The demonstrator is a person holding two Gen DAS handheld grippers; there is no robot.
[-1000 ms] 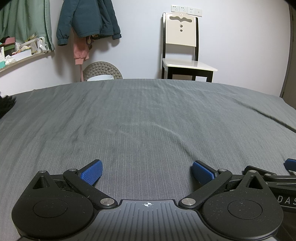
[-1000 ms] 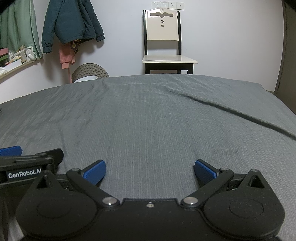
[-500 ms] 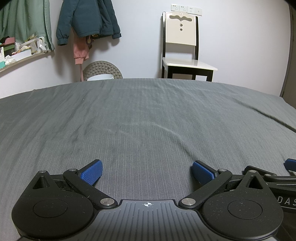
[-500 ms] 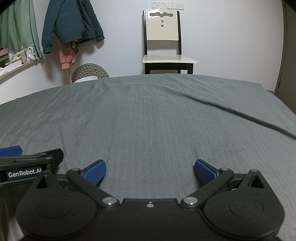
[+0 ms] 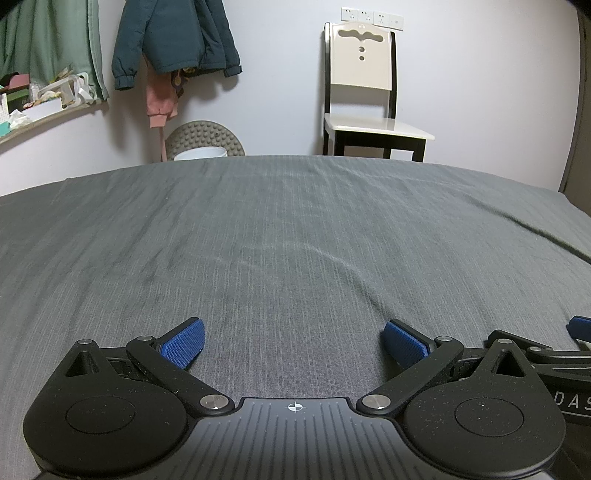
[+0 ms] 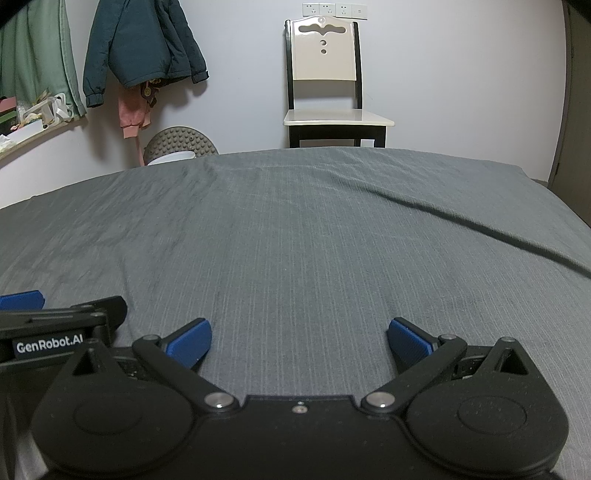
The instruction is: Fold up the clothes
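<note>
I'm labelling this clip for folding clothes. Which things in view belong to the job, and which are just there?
Job: left gripper, open; right gripper, open; grey bedsheet as work surface. No garment lies on it.

Just there: chair, hanging teal jacket, pink garment, cluttered shelf.

- Grey bedsheet (image 5: 295, 229) spread wide, faintly creased.
- Beyond the sheet's far edge, cream chair (image 5: 364, 92) against the wall.
- Left of chair: hanging teal jacket (image 5: 173, 37), pink garment (image 5: 160, 99) beneath, studded grey disc (image 5: 205, 138) lower down.
- Above chair: wall sockets (image 5: 371, 16).
</note>
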